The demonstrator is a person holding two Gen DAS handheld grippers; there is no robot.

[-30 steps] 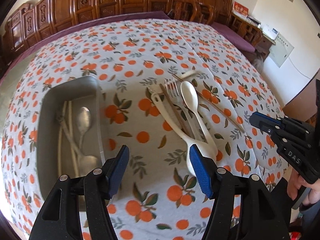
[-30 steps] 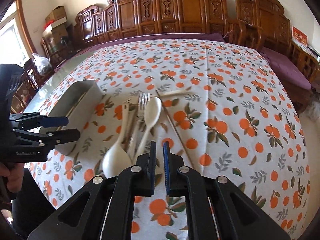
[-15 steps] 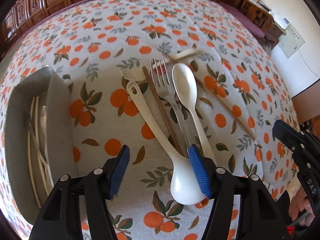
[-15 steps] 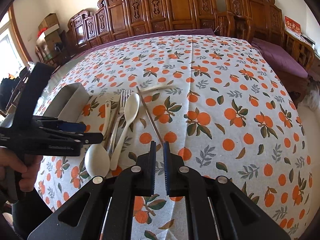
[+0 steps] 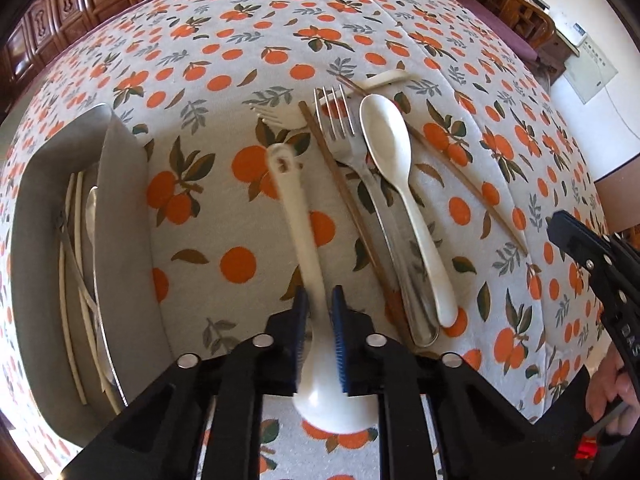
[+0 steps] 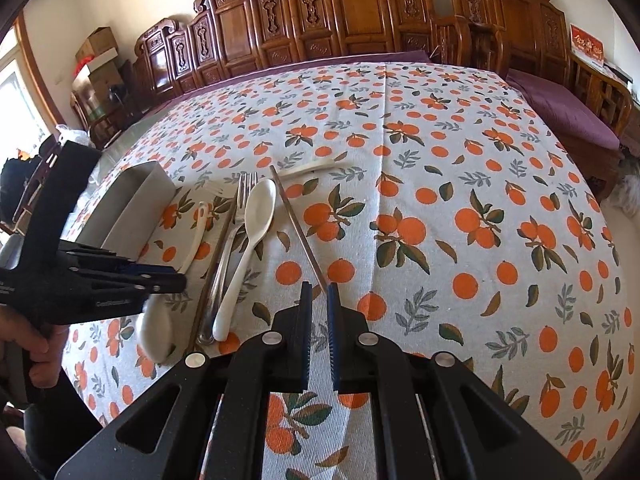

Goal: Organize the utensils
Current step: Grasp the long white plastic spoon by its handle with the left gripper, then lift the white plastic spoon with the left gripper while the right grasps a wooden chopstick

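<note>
The left gripper point(image 5: 320, 308) is closing, its blue pads pinching the handle of a white ladle spoon point(image 5: 298, 216) near the tablecloth's point(image 6: 440, 160) front edge. The right gripper's point(image 6: 319, 300) fingers are pressed together, holding nothing. A metal tray point(image 5: 36, 220) sits by the left edge.

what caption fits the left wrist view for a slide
Left gripper fingers closing on a white ladle handle, metal tray of sorted utensils alongside.
</note>
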